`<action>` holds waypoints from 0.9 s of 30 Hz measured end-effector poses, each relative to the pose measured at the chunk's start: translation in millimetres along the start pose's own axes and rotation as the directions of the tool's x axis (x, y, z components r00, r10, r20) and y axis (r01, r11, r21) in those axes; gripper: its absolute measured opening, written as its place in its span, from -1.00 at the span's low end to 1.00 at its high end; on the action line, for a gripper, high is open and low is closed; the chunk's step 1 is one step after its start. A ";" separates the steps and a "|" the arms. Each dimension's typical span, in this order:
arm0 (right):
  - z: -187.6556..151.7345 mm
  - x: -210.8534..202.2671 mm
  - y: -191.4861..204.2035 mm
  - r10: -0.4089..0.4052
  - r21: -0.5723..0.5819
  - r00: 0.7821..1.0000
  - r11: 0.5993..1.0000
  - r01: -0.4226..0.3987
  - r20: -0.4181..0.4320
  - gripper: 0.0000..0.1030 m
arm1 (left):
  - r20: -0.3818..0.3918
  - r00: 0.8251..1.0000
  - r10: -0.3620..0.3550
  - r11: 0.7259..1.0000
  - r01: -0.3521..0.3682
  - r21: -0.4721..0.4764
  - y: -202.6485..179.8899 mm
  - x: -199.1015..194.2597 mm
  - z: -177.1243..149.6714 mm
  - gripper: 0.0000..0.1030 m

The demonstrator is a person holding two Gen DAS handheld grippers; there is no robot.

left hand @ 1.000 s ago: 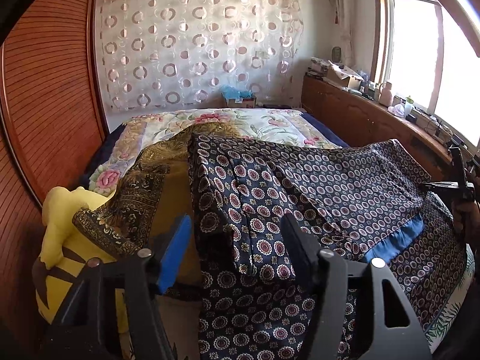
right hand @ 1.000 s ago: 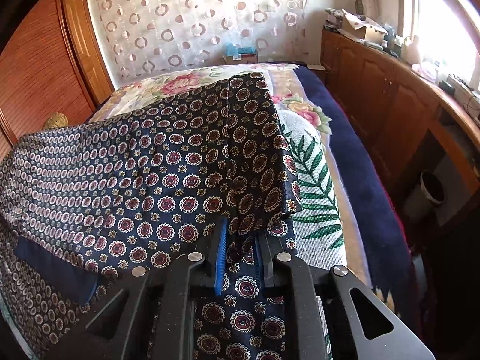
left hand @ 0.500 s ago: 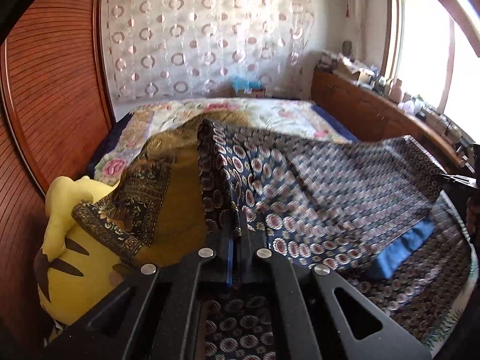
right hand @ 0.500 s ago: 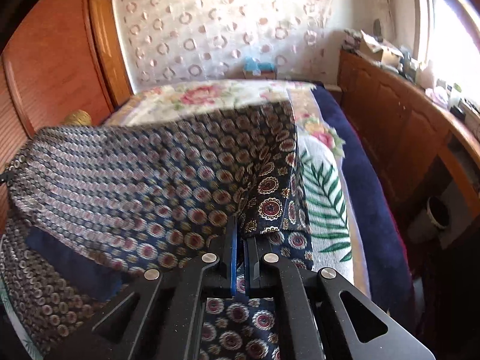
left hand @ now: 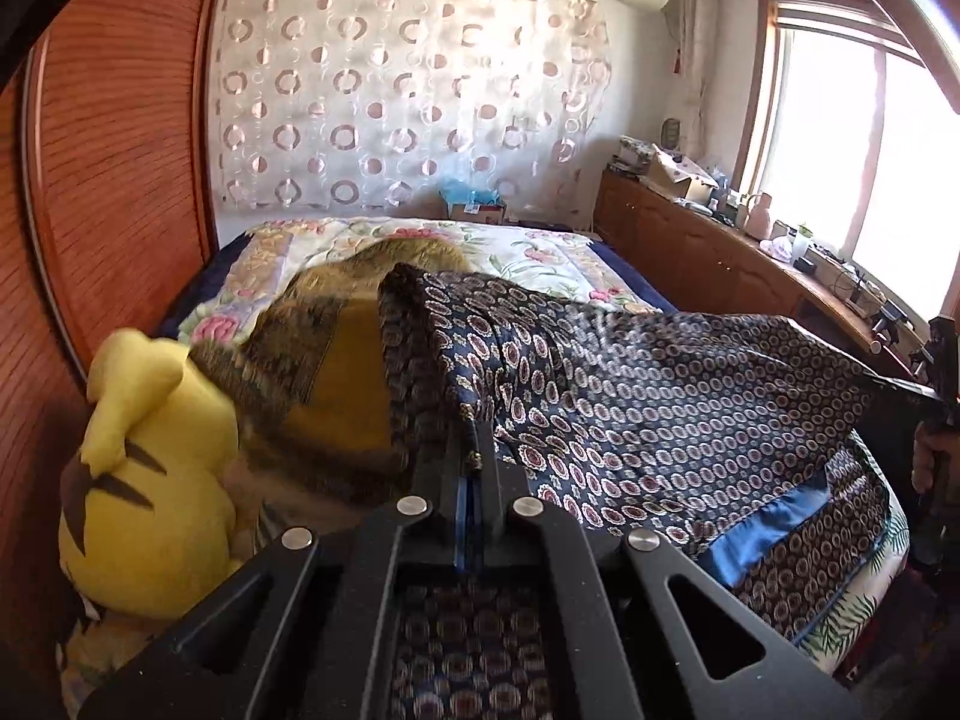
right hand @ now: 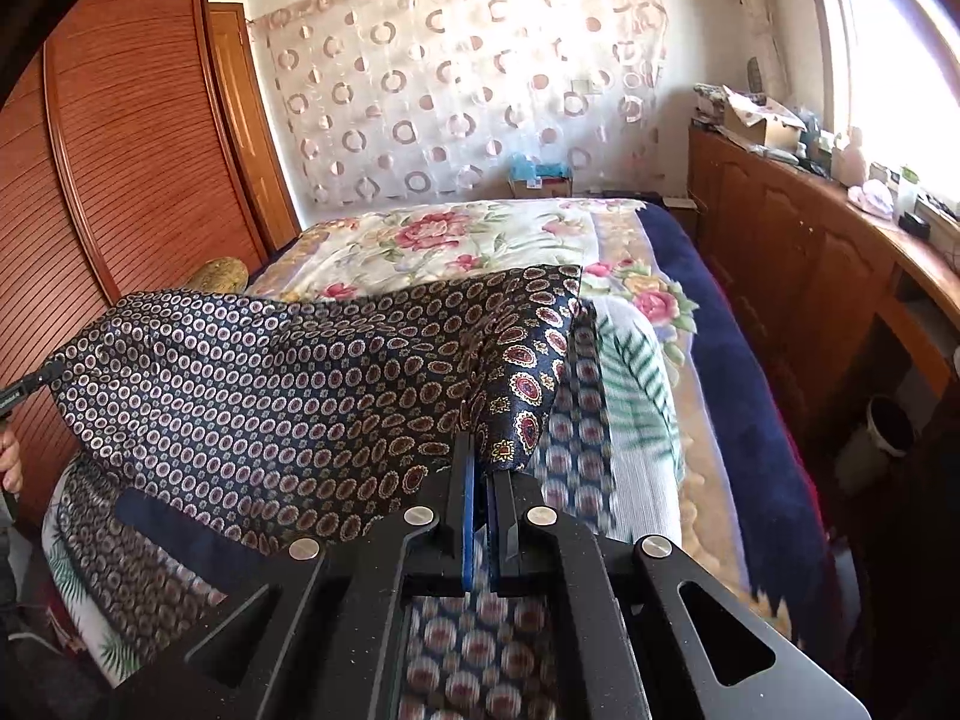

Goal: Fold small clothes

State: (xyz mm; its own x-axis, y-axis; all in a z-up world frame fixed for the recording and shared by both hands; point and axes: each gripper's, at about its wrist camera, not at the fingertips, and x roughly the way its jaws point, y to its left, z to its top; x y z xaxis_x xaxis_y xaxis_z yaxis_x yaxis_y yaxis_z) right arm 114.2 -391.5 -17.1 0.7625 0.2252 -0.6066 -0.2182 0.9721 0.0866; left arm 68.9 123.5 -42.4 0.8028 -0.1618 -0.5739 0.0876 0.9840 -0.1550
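Observation:
A dark blue garment with red and gold medallions (left hand: 660, 384) hangs stretched between both grippers above the bed. My left gripper (left hand: 471, 462) is shut on its left edge, and the fabric runs right to the other gripper (left hand: 939, 396) at the frame's edge. In the right wrist view my right gripper (right hand: 483, 462) is shut on the garment's right edge (right hand: 522, 396), and the cloth (right hand: 270, 372) spans left to the left gripper's tip (right hand: 24, 387). A blue hem band (left hand: 774, 525) hangs below, over more of the same fabric lying on the bed.
A yellow plush toy (left hand: 150, 480) sits at the bed's near left, partly under a mustard and black patterned cloth (left hand: 336, 372). The floral bedspread (right hand: 456, 240) stretches back to a curtained wall. A wooden wardrobe (right hand: 138, 168) stands left, and a cluttered wooden cabinet (right hand: 798, 240) lines the window side.
Both grippers closed on the garment's edges, the left from wide open. They then lifted the cloth off the bed, so it now hangs taut between them.

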 end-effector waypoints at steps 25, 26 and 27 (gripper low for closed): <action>-26.7 -34.6 7.7 -0.041 -0.018 0.986 0.999 0.039 -0.163 -0.95 | -0.103 0.993 0.053 0.998 -0.055 -0.012 23.4 9.5 -38.4 -0.97; -26.2 -32.9 7.6 -0.049 -0.028 0.985 0.999 0.045 -0.168 -0.95 | -0.105 0.993 0.054 0.998 -0.056 -0.011 23.9 11.2 -38.6 -0.97; -26.4 -31.6 7.1 -0.053 -0.033 0.984 0.998 0.048 -0.171 -0.95 | -0.107 0.993 0.053 0.998 -0.054 -0.012 23.1 12.2 -40.9 -0.97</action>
State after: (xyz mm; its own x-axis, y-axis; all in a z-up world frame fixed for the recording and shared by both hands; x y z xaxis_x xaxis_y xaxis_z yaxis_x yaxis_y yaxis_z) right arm 72.4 -393.5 -18.1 0.6575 0.1588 -0.7365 -0.2013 0.9790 0.0314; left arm 56.6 141.2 -85.9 0.7387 -0.1167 -0.6639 0.0366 0.9904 -0.1333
